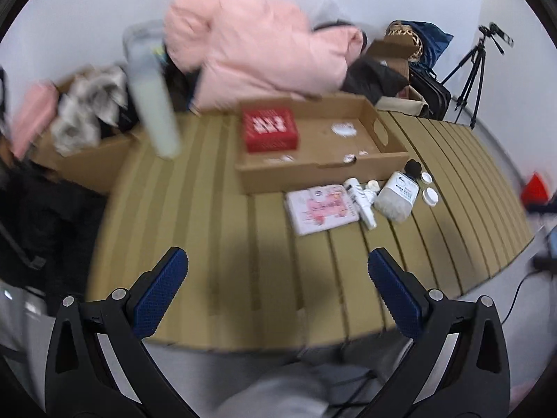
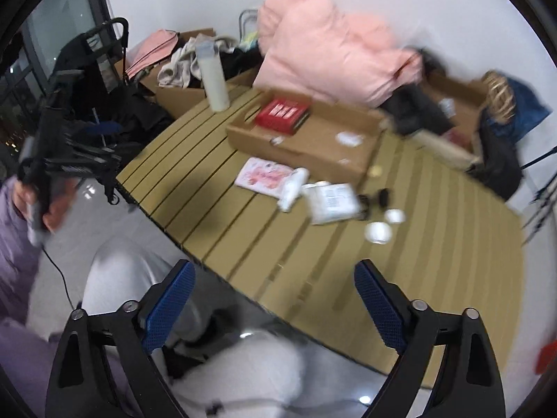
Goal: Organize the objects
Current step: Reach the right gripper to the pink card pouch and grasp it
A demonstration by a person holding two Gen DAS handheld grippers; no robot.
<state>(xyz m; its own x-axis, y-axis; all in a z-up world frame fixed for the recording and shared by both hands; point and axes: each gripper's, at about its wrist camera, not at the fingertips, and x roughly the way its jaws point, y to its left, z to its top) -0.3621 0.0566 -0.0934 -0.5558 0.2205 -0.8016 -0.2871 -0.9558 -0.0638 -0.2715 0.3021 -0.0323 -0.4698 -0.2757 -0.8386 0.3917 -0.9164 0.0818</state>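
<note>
A shallow cardboard tray (image 1: 379, 126) (image 2: 243, 132) sits on the slatted table and holds a red box (image 1: 271, 130) (image 2: 282, 112). In front of it lie a pink-and-white packet (image 1: 322, 208) (image 2: 264, 176), a white tube (image 1: 362, 200) (image 2: 292, 188), a white pouch (image 1: 397, 196) (image 2: 332, 202), a small black item (image 1: 414, 167) (image 2: 383, 196) and small white jars (image 1: 431, 195) (image 2: 377, 232). My left gripper (image 1: 278, 278) is open and empty above the table's near edge. My right gripper (image 2: 273, 292) is open and empty at the near edge. The left gripper also shows in the right wrist view (image 2: 38, 160).
A tall pale bottle (image 1: 153, 104) (image 2: 214, 80) stands at the table's far left. A pink jacket (image 1: 257, 45) (image 2: 334, 55) lies behind the tray. Cardboard boxes of clothes (image 1: 87, 160) (image 2: 174, 97), bags (image 1: 428, 90) and a tripod (image 1: 473, 69) surround the table.
</note>
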